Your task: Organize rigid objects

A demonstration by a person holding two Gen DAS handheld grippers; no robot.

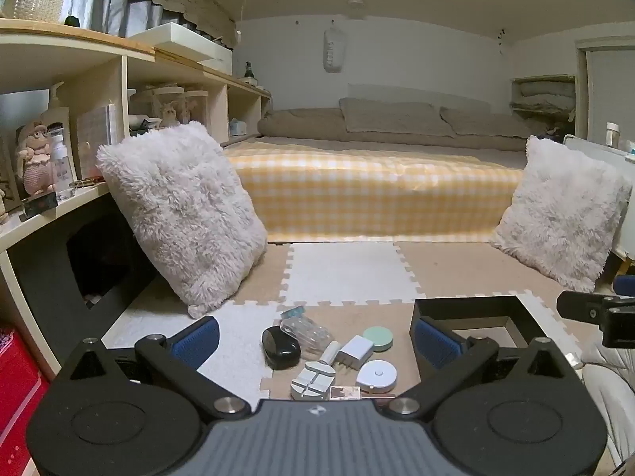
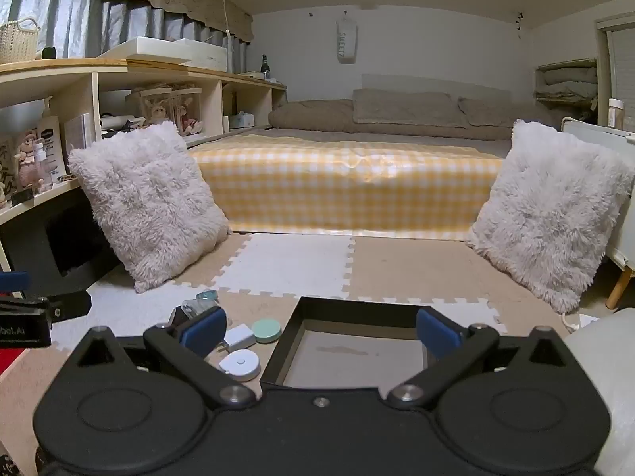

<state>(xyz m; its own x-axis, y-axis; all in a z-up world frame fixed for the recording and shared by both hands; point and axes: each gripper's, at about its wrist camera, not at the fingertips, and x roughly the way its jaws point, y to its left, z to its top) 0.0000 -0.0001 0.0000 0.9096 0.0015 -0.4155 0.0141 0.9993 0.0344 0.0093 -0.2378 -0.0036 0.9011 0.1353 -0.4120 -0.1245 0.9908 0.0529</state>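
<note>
Left wrist view: small rigid objects (image 1: pixel 333 351) clustered beside black tray (image 1: pixel 476 303).

Home bedroom, low bed (image 1: pixel 377 182) with yellow checked cover, fluffy cushions (image 1: pixel 178 214), shelves (image 1: pixel 119 59), foam floor mats (image 1: pixel 345 273)

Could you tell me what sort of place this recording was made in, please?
Most likely a bedroom: a low bed with a yellow checked cover and pillows, fluffy cushions on foam puzzle mats, and a wooden shelf of toys and toiletries.
</note>
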